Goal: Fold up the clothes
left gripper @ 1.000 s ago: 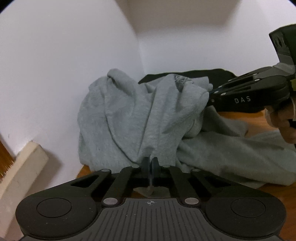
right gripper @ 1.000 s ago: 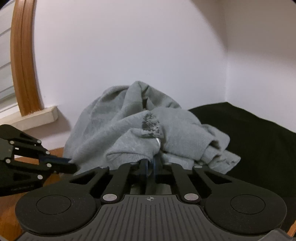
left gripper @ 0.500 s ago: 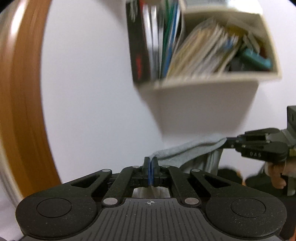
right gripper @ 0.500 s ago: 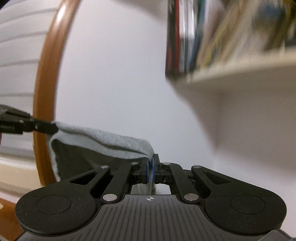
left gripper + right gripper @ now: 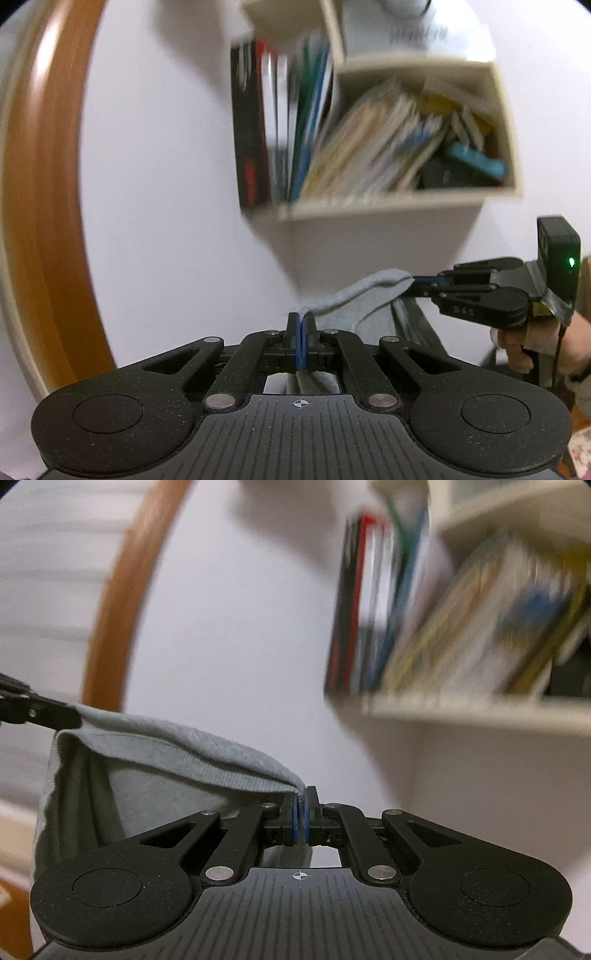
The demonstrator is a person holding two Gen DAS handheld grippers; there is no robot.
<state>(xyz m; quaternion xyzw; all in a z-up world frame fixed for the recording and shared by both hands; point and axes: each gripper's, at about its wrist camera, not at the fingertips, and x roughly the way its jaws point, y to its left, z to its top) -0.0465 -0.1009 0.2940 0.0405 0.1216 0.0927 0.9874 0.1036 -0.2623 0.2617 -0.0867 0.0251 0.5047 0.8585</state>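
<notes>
Grey garment [image 5: 155, 746] lifted off table; wall shelf [image 5: 388, 206] holds books

Count so far: 1 grey garment [image 5: 155, 760], strung betw. 2 grippers — left gripper [image 5: 301, 325] and right gripper [image 5: 301, 805], 1 each side. 1 hand [image 5: 535, 343] in shot, on the right gripper's handle in the left wrist view. On the wall: 1 shelf unit [image 5: 388, 208], at least 2 compartments visible. Books [image 5: 306, 122] inside — too blurred for an exact no., well over 5. 1 curved wooden frame [image 5: 48, 192] at left. 1 green light [image 5: 571, 262] on the right gripper.
</notes>
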